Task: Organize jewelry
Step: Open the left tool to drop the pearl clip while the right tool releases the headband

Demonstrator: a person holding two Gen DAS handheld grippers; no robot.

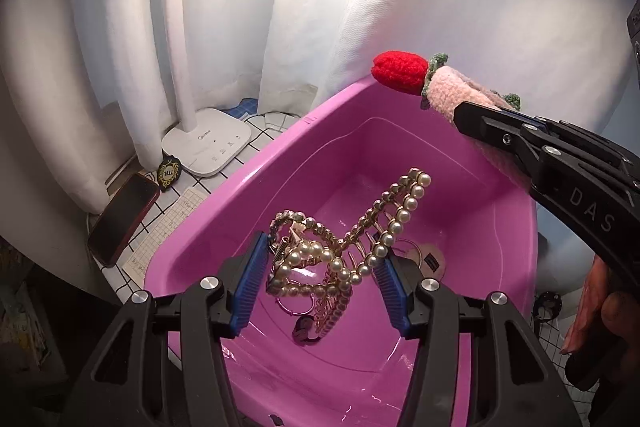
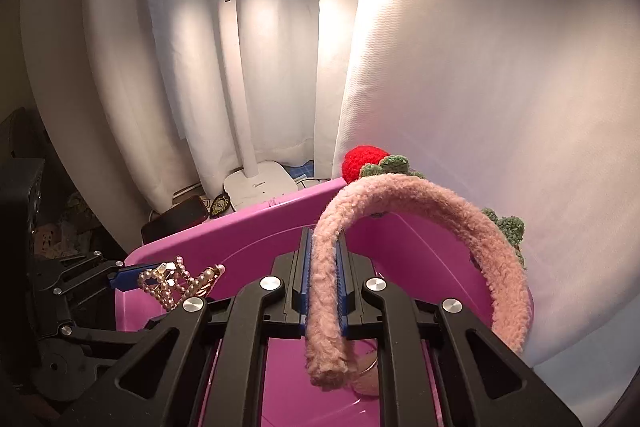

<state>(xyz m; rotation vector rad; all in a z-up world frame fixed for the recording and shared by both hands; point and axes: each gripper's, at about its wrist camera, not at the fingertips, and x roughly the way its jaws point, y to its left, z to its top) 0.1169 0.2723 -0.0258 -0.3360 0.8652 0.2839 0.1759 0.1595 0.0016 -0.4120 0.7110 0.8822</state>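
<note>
There was one pink tub [image 1: 516, 227] on the tabletop [image 1: 176, 223], and two grippers were over it. The left gripper [image 1: 320, 279] held one pearl hair claw [image 1: 348, 247] between its two blue pads [image 1: 250, 287]. The pads were not pressed together, because the claw sat between them and touched both. The claw hung above the inside of the tub, tilted, with its teeth pointing down.

At the bottom of the tub, under the claw, lay a few small things. One thin ring [image 1: 294, 307] and one round tag [image 1: 430, 261] could be seen. The rest were too hidden to count.

The right gripper [image 2: 324, 283] was squeezed shut on one fuzzy pink headband [image 2: 400, 195]. It pinched one leg of the band, near that end. The band curved up and over to the right, and its other leg came down by the right rim of the tub. One red knitted berry [image 2: 364, 163] with green leaves sat at the top of the band, above the far rim.

Behind the tub stood one white lamp [image 1: 208, 147], turned on. Beside its base lay one dark phone [image 1: 122, 219] and one small black badge [image 1: 168, 173]. A white curtain [image 1: 320, 7] hung at the back.
</note>
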